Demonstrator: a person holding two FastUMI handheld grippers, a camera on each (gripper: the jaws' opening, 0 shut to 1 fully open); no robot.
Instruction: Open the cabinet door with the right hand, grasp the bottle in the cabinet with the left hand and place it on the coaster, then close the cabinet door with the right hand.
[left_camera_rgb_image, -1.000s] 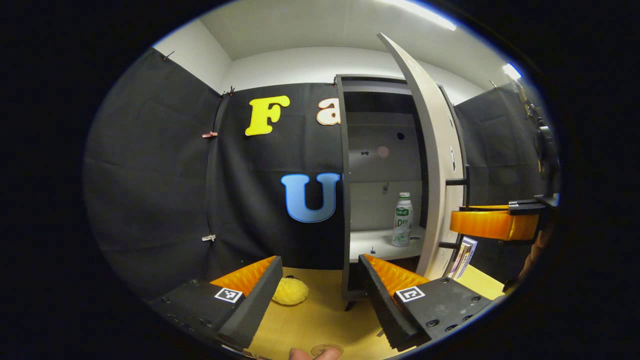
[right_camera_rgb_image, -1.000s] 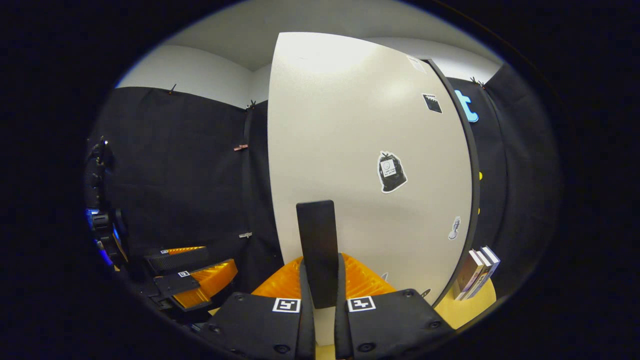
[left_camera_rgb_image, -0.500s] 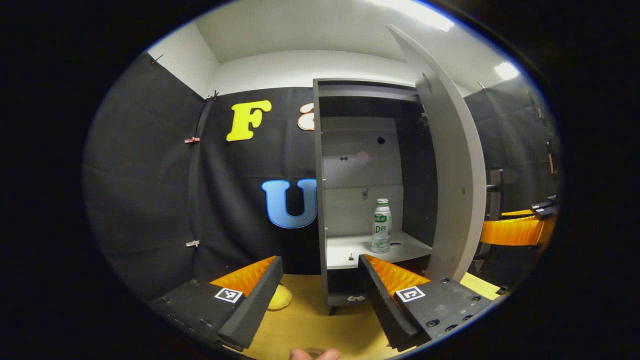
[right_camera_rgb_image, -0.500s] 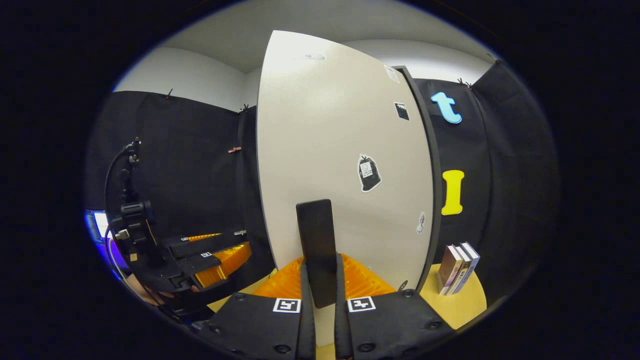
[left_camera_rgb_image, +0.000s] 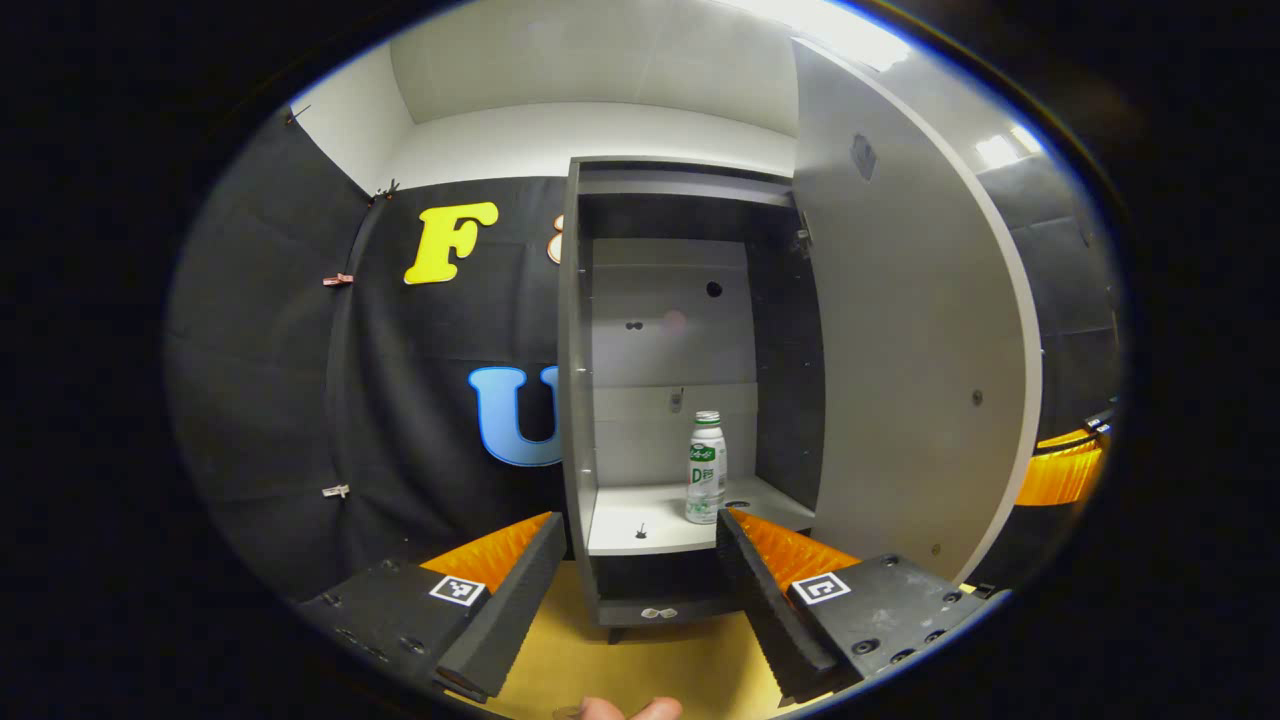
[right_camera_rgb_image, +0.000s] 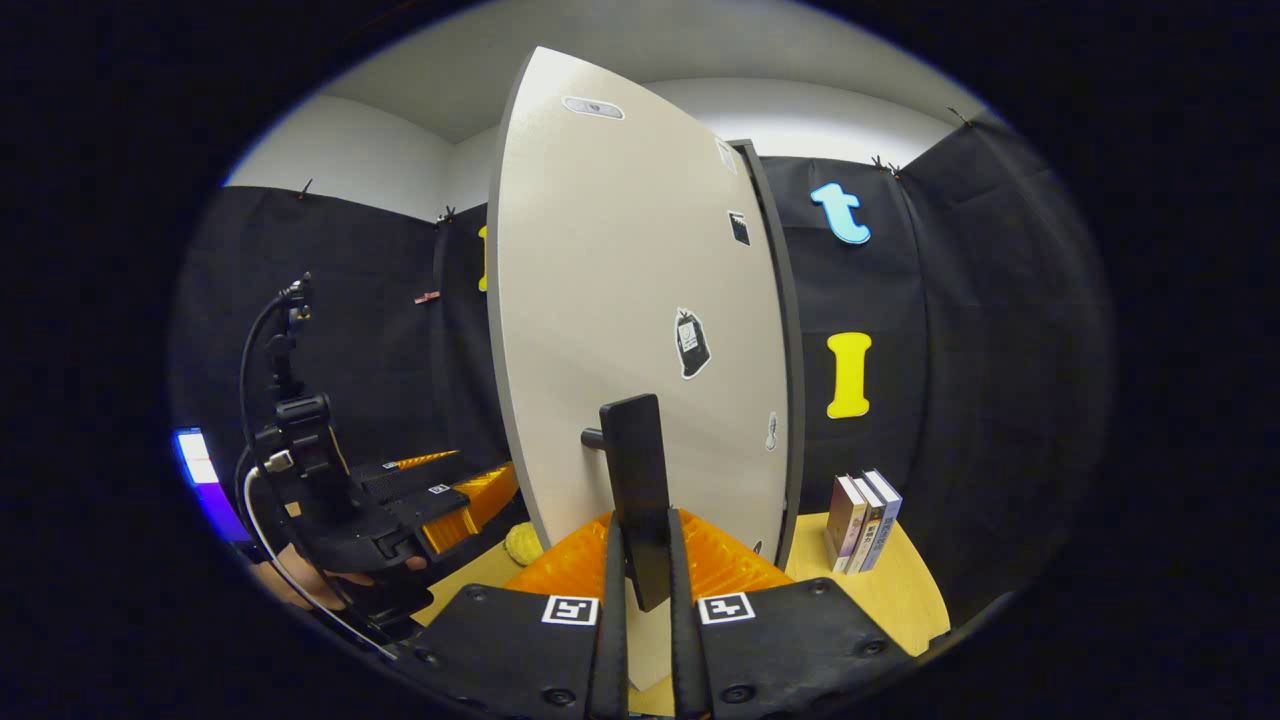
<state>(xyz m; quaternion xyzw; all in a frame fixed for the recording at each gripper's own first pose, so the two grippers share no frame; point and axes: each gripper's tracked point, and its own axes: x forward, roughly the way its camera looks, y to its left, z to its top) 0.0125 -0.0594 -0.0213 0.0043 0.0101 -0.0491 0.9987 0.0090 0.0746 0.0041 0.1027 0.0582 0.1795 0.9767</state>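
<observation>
Your right hand-held gripper (right_camera_rgb_image: 640, 590) is clamped on the door handle (right_camera_rgb_image: 632, 480) of the swung-open cabinet door (right_camera_rgb_image: 620, 300); your left hand-held gripper (left_camera_rgb_image: 632, 575) gapes wide, holding nothing. The bottle (left_camera_rgb_image: 706, 468) stands upright on the cabinet shelf (left_camera_rgb_image: 640, 515), above the yellow tabletop (left_camera_rgb_image: 640, 660), against black cloth walls.

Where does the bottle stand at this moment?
In the left gripper view, the bottle stands upright on the open cabinet's lower shelf, toward its right side, just beyond the left hand-held gripper.
</observation>
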